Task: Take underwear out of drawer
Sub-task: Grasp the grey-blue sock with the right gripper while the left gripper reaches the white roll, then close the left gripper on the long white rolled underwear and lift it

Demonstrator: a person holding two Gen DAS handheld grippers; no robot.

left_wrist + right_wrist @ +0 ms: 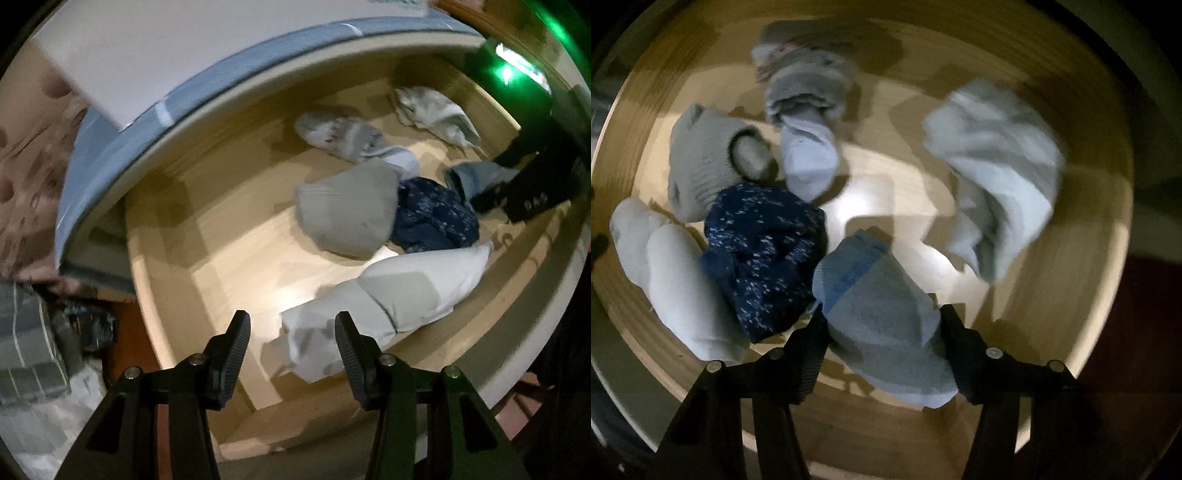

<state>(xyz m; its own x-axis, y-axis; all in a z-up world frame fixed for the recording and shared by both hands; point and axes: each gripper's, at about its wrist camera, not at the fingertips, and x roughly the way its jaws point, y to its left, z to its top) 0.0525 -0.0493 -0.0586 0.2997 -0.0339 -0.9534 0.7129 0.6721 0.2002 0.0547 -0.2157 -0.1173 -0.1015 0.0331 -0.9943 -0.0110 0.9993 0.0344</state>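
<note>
An open wooden drawer (166, 221) holds several small garments. My right gripper (882, 332) points down into it, jaws shut on a blue-grey sock (882, 314) with a blue cuff, both pads against its sides. In the left wrist view that gripper (491, 184) shows at the right with the same sock (476, 175). My left gripper (293, 347) hangs open over the drawer's near end, nothing between its fingers. A white garment (399, 291) lies below it.
Also in the drawer (886, 192) are a navy speckled garment (764, 251), a grey sock (701, 166), a white one (676, 273), a patterned grey sock (805, 92) and a crumpled pale cloth (997, 177). Folded striped cloth (26, 339) lies left of the drawer.
</note>
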